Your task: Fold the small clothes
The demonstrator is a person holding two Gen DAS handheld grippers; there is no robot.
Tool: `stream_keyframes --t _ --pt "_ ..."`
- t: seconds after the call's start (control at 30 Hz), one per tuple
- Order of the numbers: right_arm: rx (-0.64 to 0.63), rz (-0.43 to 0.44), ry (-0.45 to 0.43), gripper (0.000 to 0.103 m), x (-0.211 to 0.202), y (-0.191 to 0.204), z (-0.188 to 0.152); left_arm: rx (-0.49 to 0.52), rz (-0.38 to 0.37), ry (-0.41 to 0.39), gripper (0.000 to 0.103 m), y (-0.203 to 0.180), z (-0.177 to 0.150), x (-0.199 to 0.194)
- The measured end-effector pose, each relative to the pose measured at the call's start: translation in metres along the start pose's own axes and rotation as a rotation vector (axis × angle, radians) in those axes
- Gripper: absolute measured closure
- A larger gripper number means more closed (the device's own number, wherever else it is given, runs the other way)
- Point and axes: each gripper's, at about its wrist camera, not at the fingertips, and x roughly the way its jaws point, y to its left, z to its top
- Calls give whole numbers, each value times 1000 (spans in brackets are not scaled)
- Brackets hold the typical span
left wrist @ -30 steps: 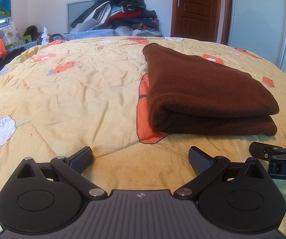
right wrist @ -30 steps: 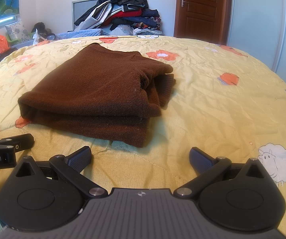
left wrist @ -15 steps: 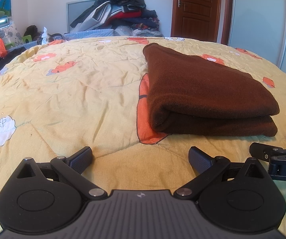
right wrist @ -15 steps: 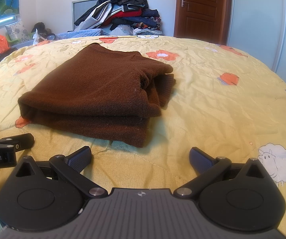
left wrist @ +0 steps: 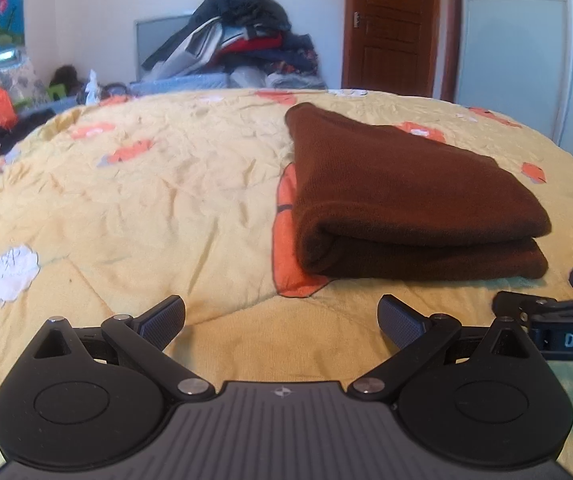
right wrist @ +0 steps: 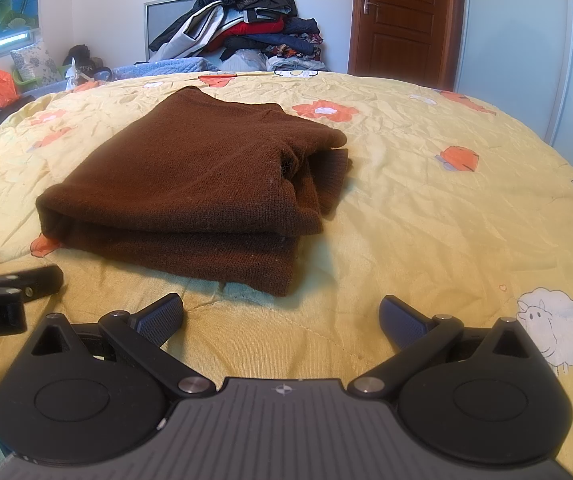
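Yellow quilt (left wrist: 134, 200) with orange flowers and white sheep covers the bed, and behind it a heap of clothes (right wrist: 246, 20) leans against the wall beside a wooden door (right wrist: 402, 16). On the quilt lies the brown knitted sweater (right wrist: 190, 188), folded into a thick, layered rectangle with a ribbed cuff poking out of its right side; it looks finished or nearly so, which would explain why neither tool touches it. Both grippers hover low over the quilt just short of the sweater's near edge. The left gripper (left wrist: 282, 320) has its fingers spread wide and holds nothing. The right gripper (right wrist: 282, 320) likewise has its fingers spread wide, empty, clear of the cloth.
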Motion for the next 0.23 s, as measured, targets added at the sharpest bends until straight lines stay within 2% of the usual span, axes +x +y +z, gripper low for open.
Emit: stream_keyframes --t 0.07,0.17,0.23 --pt "0 0 0 0 0 0 0 29 17 -16 0 -6 -1 -2" --pt "5 9 4 0 -2 -2 1 43 -2 -18 0 -5 2 -12" --pt "45 58 5 0 -10 -16 9 35 -17 -12 0 8 8 -18"
